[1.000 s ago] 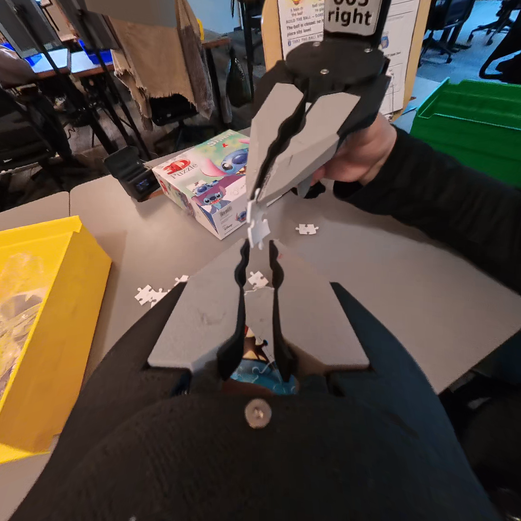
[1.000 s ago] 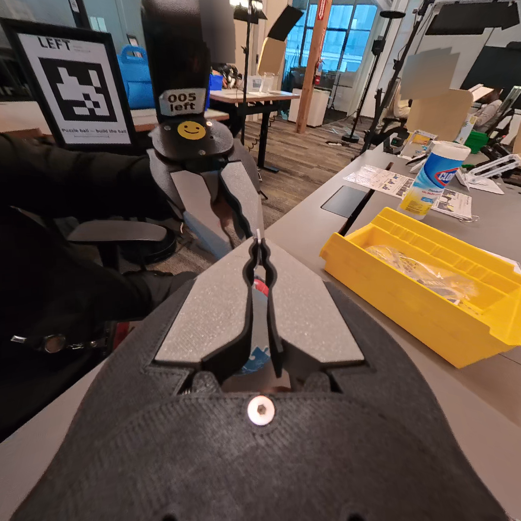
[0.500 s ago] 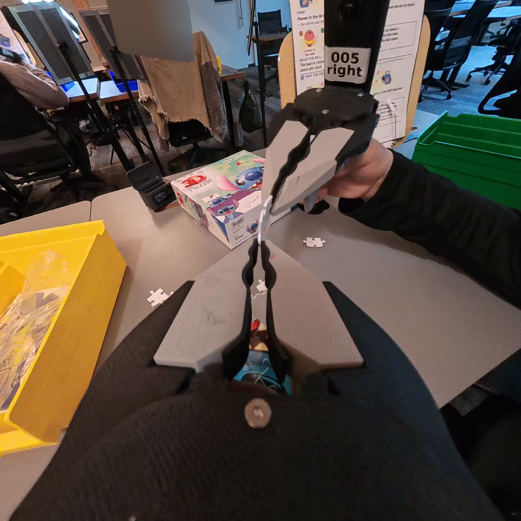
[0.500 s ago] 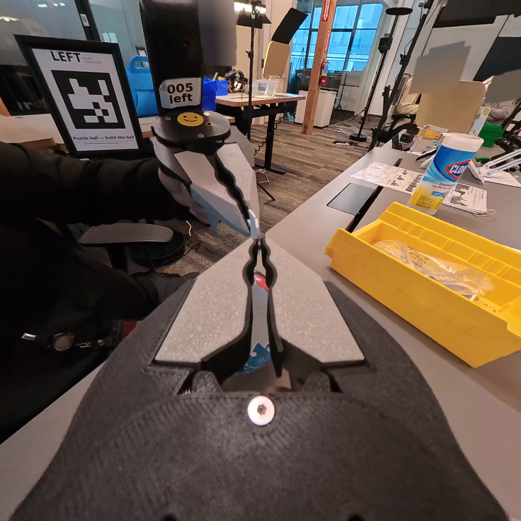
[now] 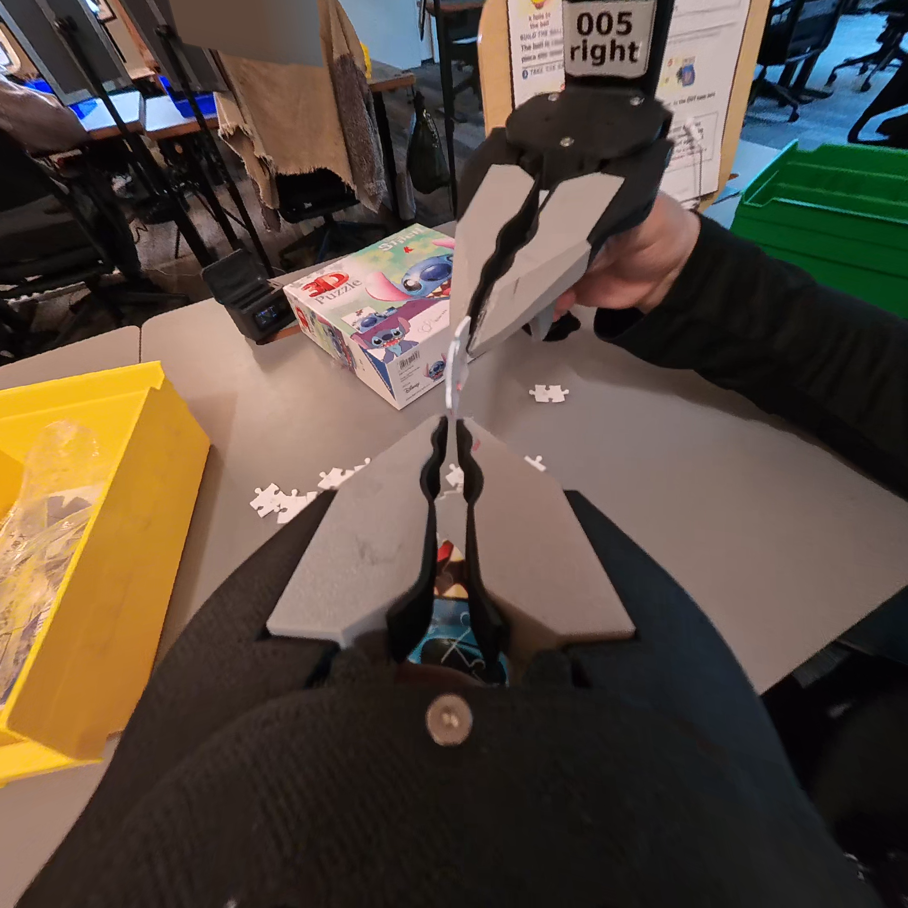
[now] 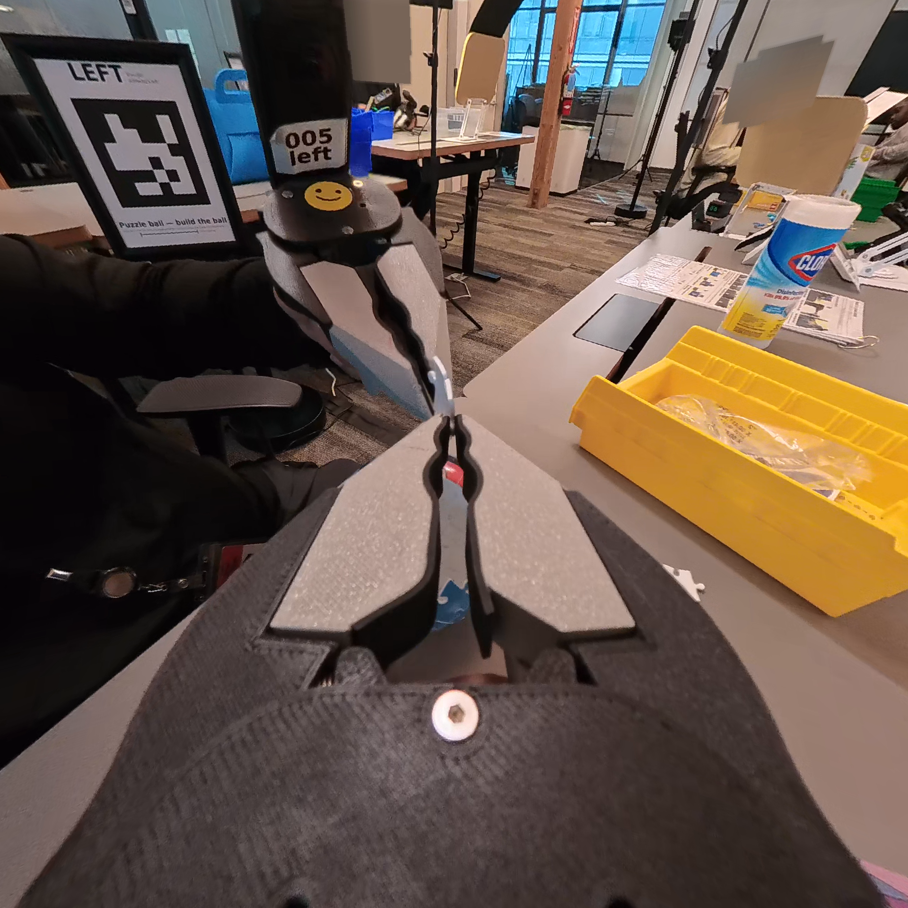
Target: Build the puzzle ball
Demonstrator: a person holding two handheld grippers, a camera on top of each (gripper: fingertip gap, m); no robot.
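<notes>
Left wrist view: two grippers meeting tip to tip over the grey table

Left wrist camera is showing the left gripper (image 5: 452, 426) with its fingers nearly closed, pinching the lower edge of a white puzzle piece (image 5: 456, 367) seen edge-on. Opposite it, the right gripper (image 5: 469, 330), held in a hand (image 5: 634, 265), is clamping the top of what looks like the same piece, or two pieces being joined; which, I cannot tell. In the right wrist view the right gripper (image 6: 452, 423) is meeting the left gripper (image 6: 432, 393) at a pale piece (image 6: 442, 388). On the table (image 5: 638, 471) one loose piece (image 5: 549, 393) is lying alone, and about five more (image 5: 295, 498) are clustering near the left fingers. One puzzle box (image 5: 378, 314), one yellow bin (image 5: 98, 540) with a clear bag and one green bin (image 5: 830, 206) are standing around
</notes>
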